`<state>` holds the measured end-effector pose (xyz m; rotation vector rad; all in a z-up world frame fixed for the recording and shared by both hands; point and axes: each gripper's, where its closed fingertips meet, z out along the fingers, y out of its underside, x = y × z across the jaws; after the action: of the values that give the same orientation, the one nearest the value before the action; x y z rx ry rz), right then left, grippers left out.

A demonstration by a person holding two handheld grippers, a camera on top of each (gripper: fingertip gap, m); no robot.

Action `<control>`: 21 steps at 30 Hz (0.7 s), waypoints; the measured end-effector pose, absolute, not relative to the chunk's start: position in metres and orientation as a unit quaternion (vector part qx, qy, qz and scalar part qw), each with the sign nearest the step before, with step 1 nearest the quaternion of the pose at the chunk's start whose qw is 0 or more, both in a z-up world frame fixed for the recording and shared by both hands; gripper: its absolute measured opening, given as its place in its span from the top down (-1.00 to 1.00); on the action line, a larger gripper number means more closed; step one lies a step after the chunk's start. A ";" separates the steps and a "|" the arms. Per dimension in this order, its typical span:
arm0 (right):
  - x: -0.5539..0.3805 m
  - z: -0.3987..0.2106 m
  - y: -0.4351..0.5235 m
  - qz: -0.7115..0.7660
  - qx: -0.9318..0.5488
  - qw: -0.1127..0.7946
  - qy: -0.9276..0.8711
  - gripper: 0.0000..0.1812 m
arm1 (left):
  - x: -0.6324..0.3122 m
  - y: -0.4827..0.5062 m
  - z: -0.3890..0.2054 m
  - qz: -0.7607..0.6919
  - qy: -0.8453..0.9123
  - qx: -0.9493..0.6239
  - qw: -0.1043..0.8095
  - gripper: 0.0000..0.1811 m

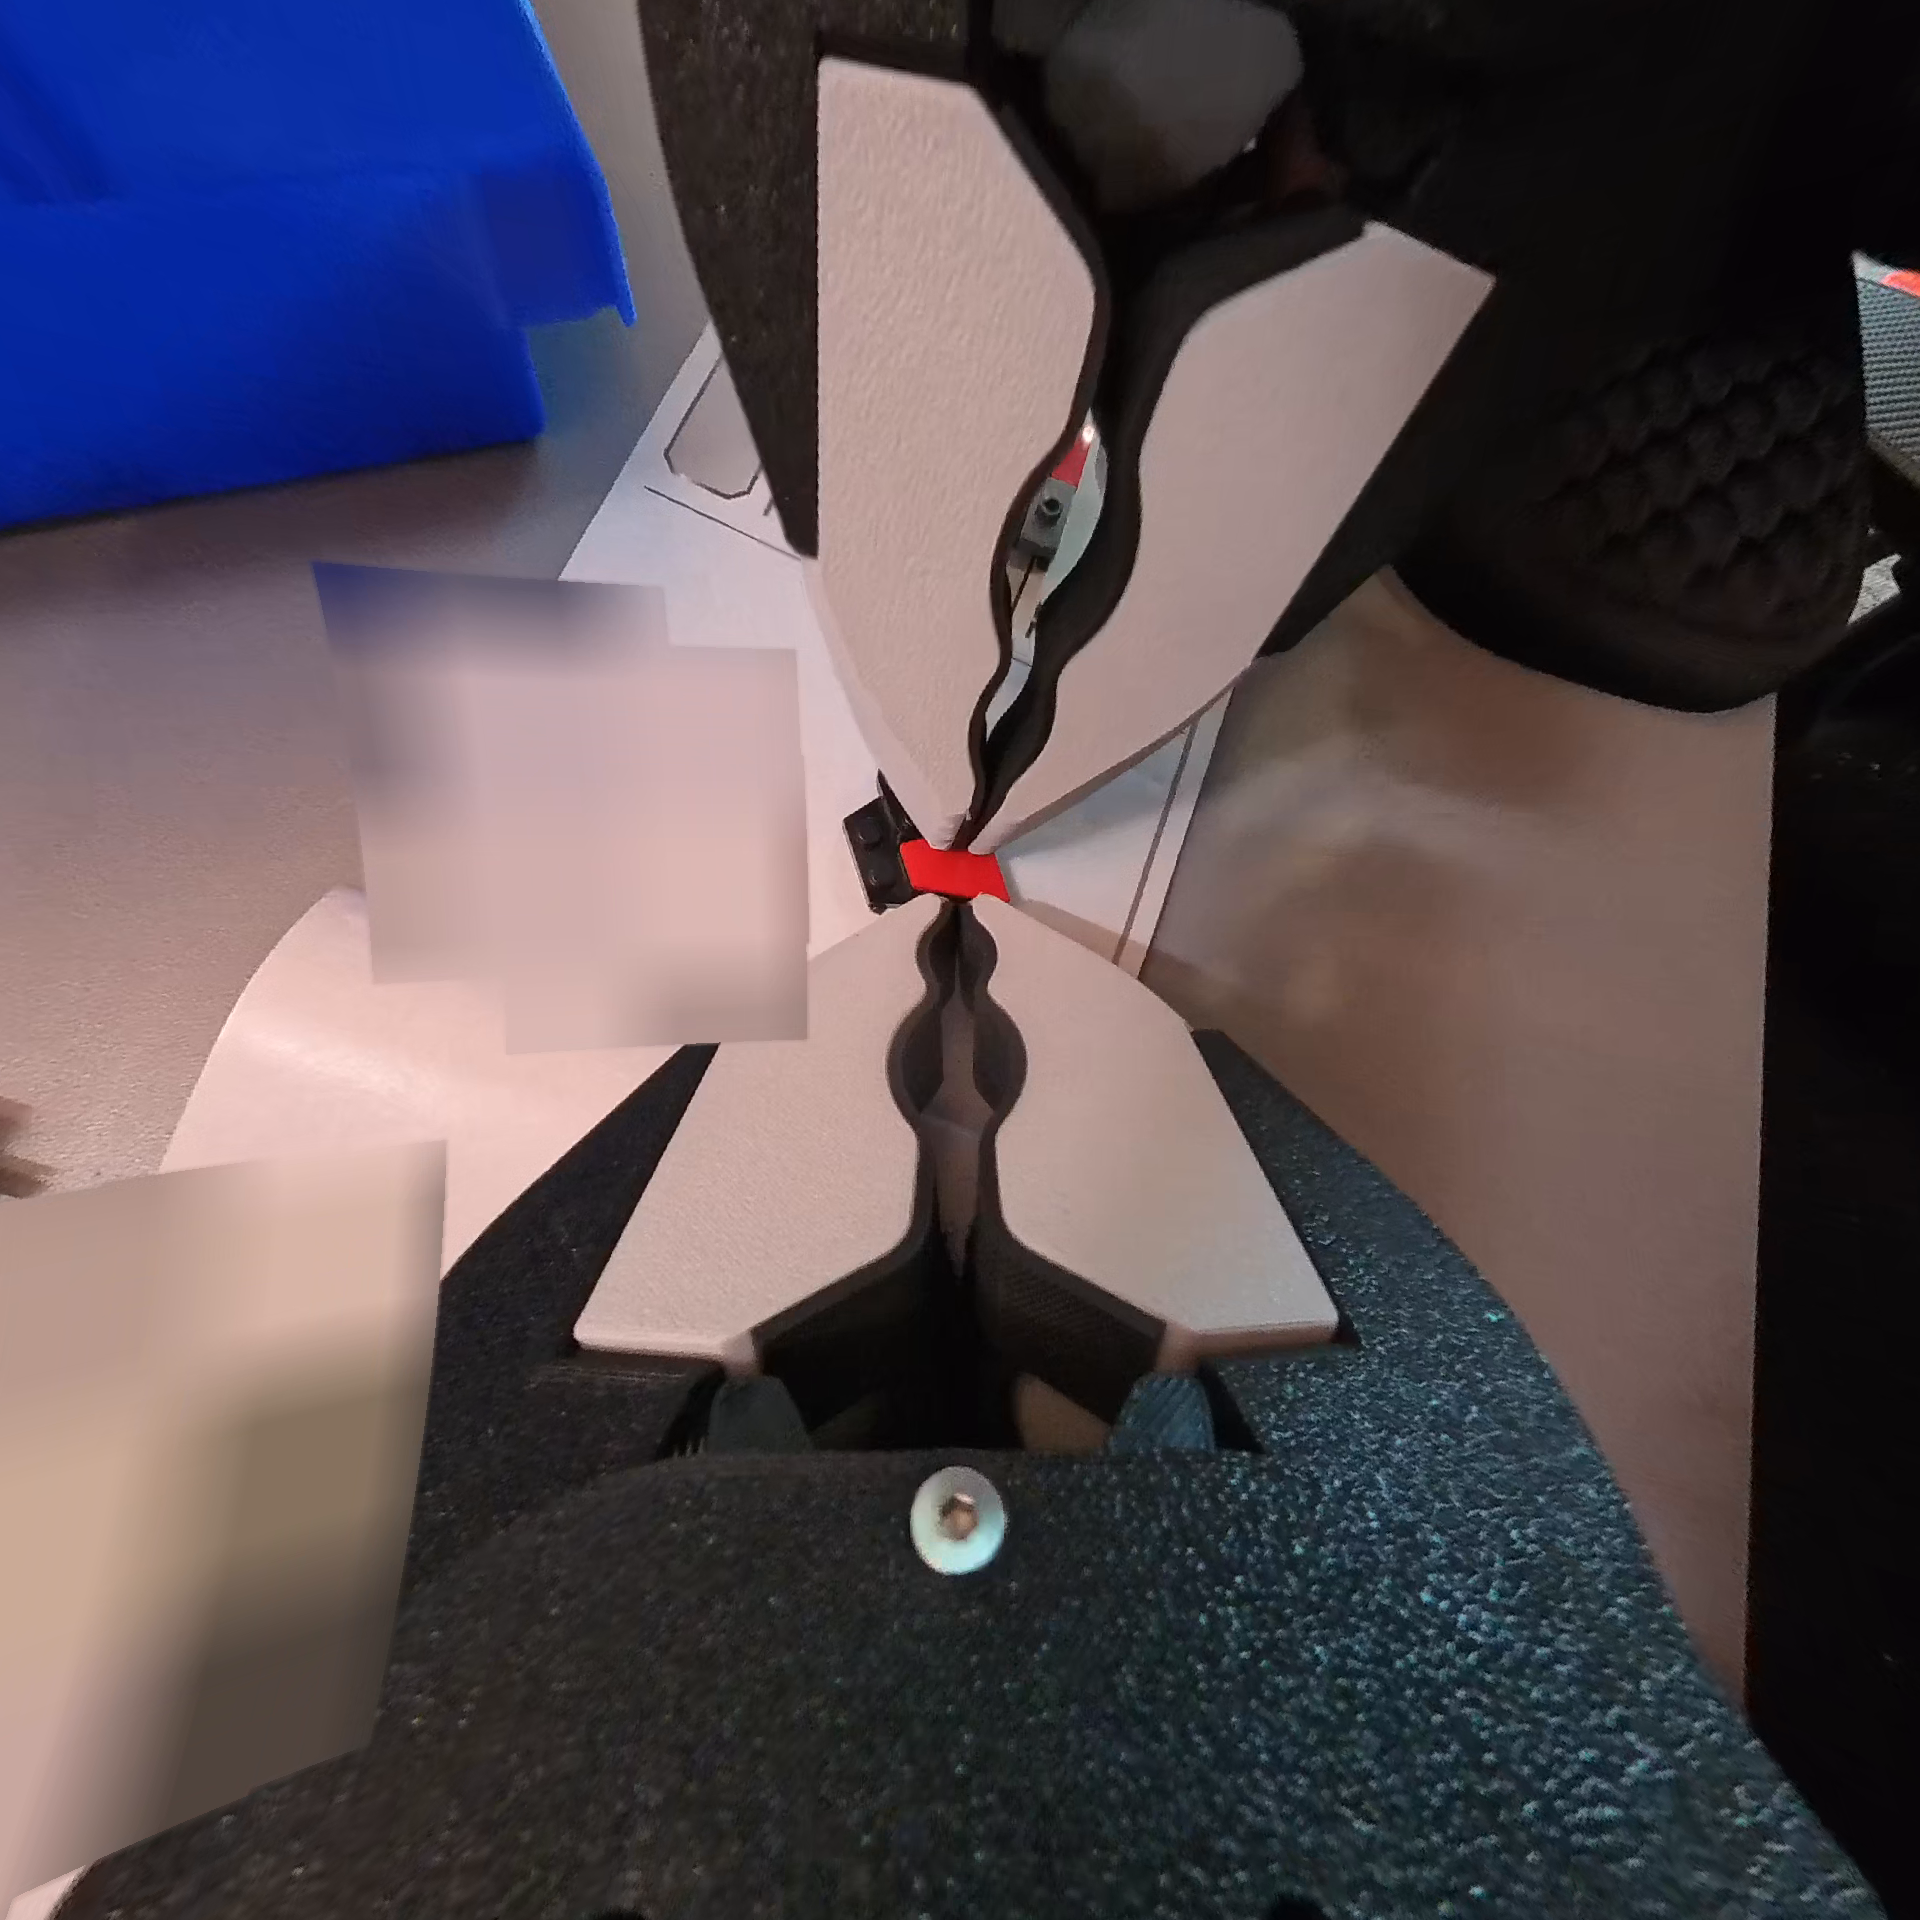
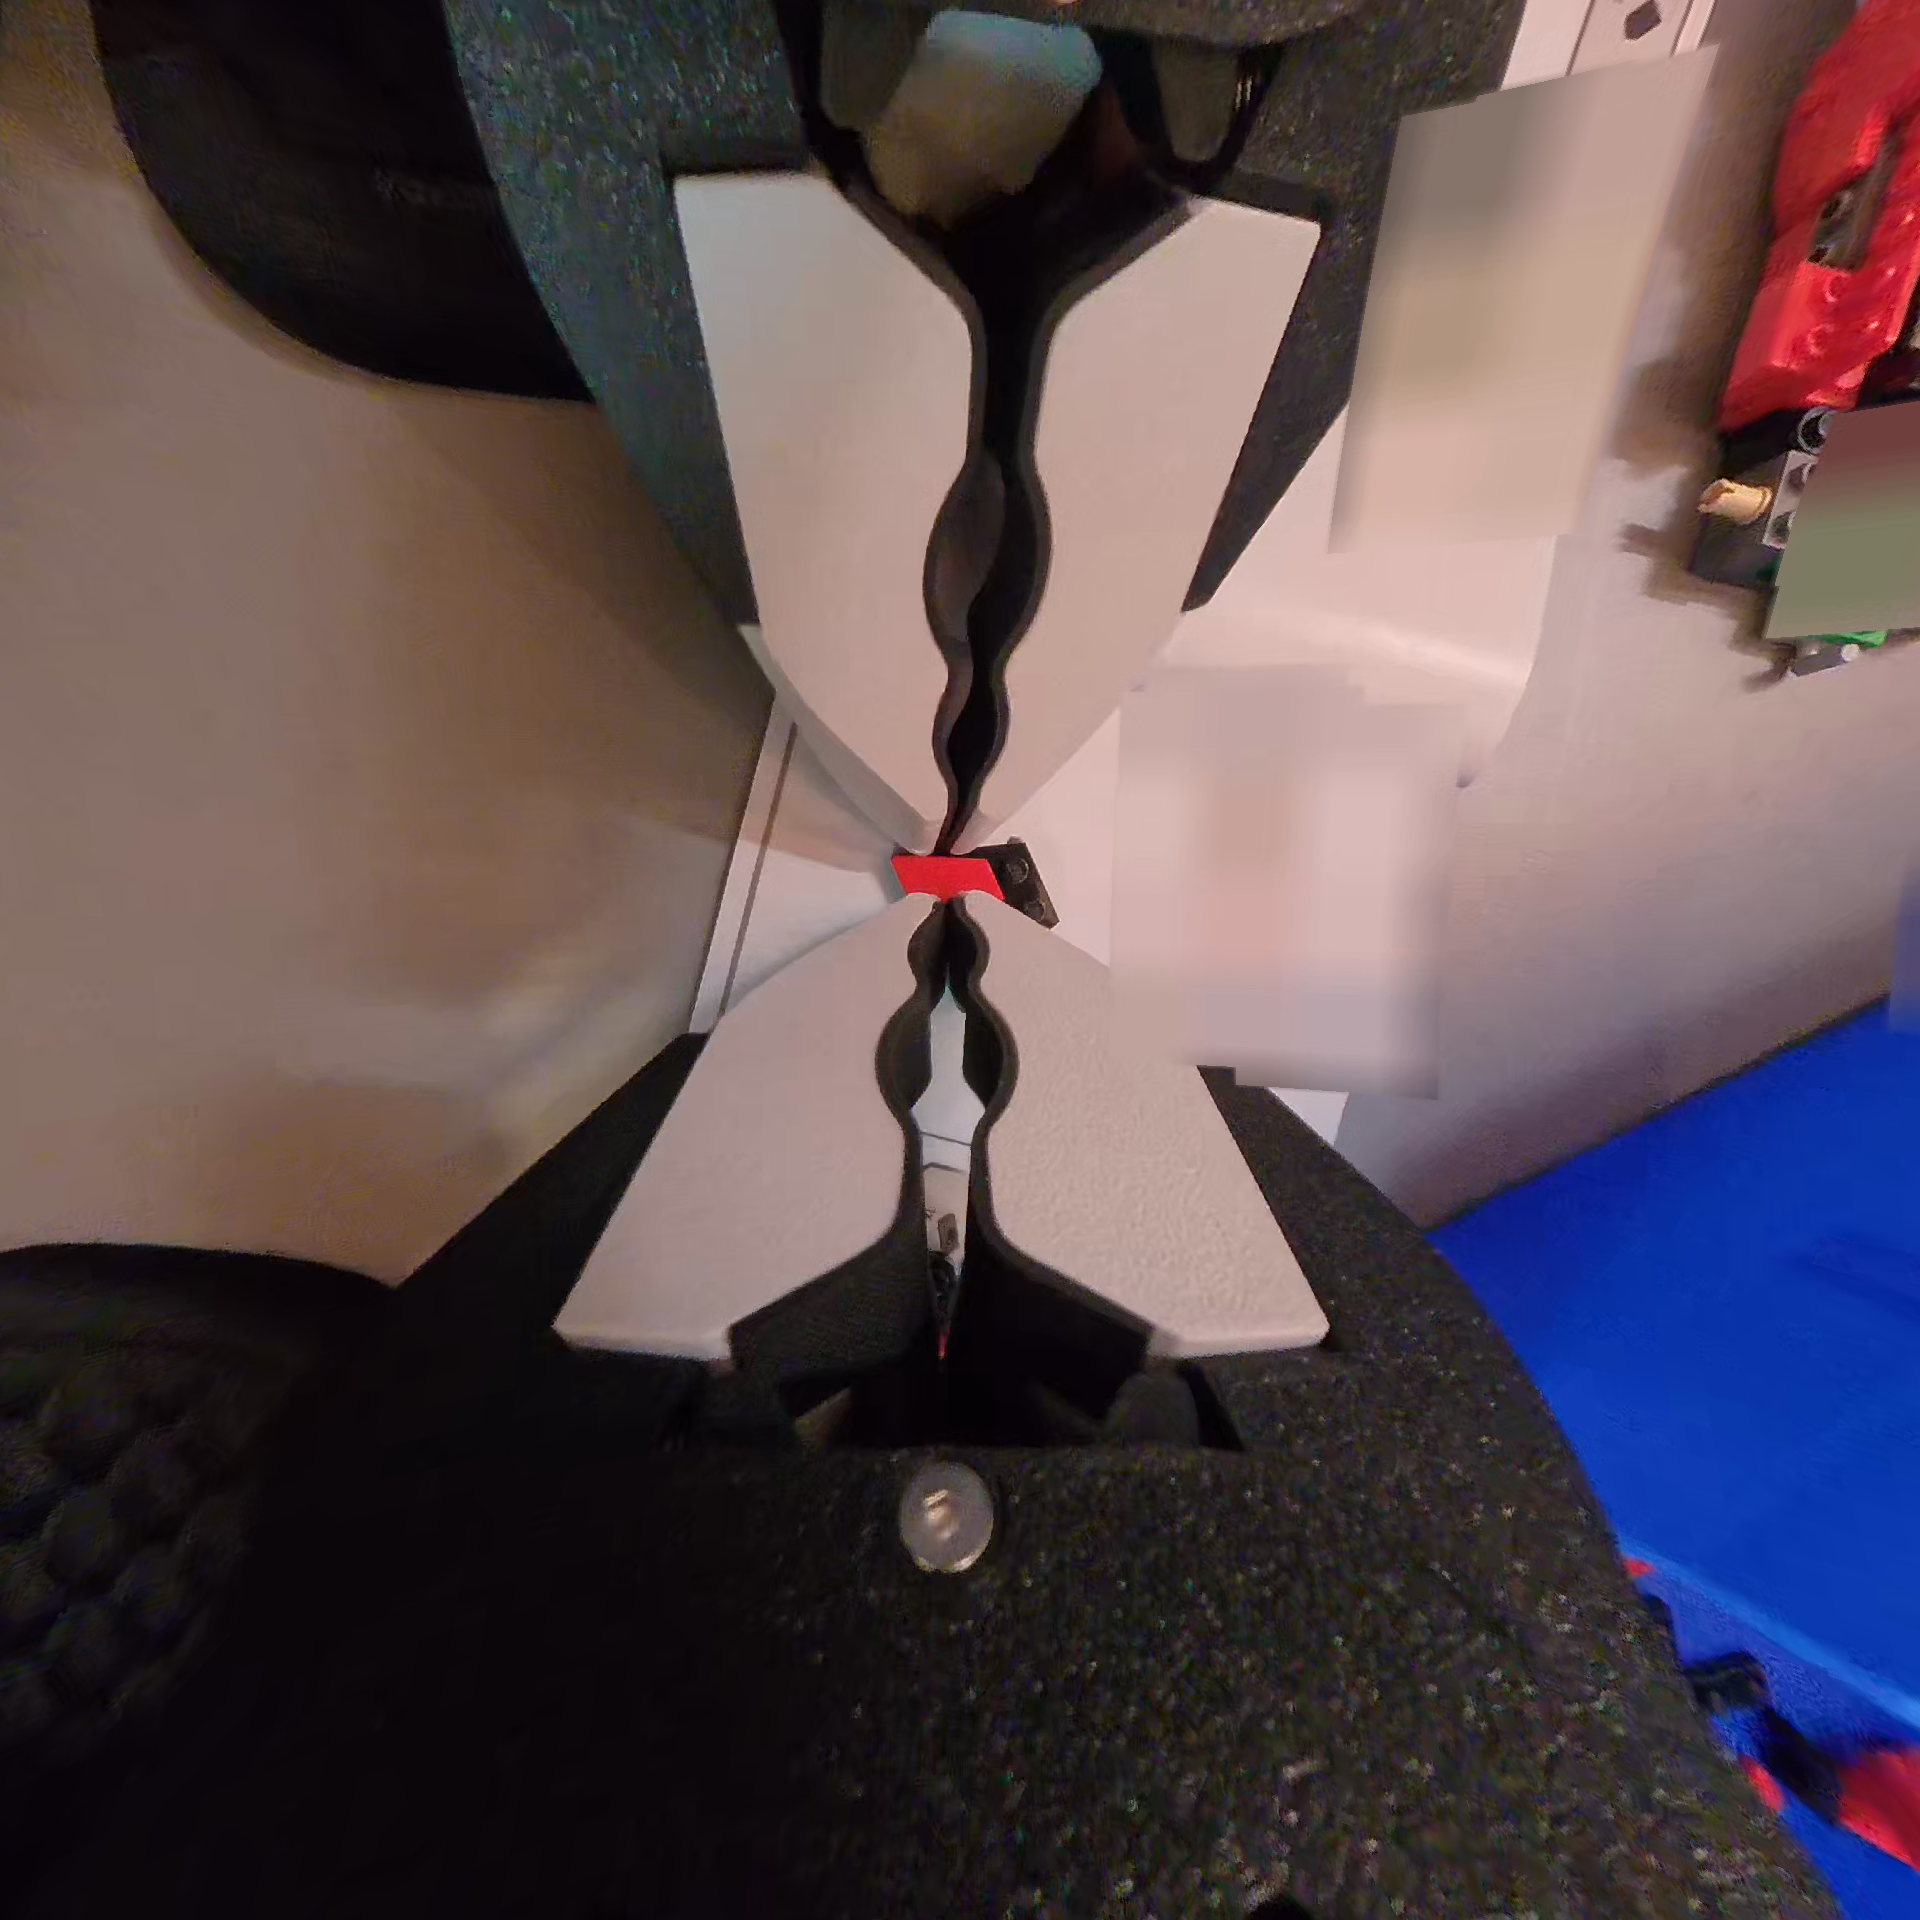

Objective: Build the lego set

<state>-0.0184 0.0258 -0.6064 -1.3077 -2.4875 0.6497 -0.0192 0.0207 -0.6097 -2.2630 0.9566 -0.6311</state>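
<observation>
1. The left gripper point(image 1: 954, 914) had its two pale fingers closed tip to tip, meeting the lower edge of a small red lego piece point(image 1: 954, 871).
2. The right gripper point(image 2: 940, 912) was likewise closed and met the same red lego piece point(image 2: 943, 874) from the opposite side, so the two grippers faced each other nose to nose with the piece pinched between them, above the table.
3. A small black studded lego piece point(image 1: 875, 854) was attached to one end of the red piece; in the right wrist view it point(image 2: 1029, 885) showed at the red piece's right end.
4. A blue bin point(image 1: 260, 239) stood at the upper left of the left wrist view, on the pale table point(image 1: 156, 644).
5. In the right wrist view, a red lego build point(image 2: 1829, 239) sat at the upper right, well apart from the grippers.
</observation>
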 end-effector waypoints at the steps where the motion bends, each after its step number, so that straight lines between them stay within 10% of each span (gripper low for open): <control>1: -0.018 -0.606 0.026 0.231 -0.447 0.132 -0.854 1.00 | -0.019 0.021 -0.610 -0.237 0.360 -0.851 0.298 1.00; 21: -0.004 -0.604 0.044 0.205 -0.452 0.137 -0.857 1.00 | -0.017 0.022 -0.611 -0.217 0.383 -0.844 0.306 1.00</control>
<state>-0.0041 0.0438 -0.6037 -1.3088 -2.4799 0.5933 -0.0172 0.0216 -0.6106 -2.2340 1.0133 -0.5735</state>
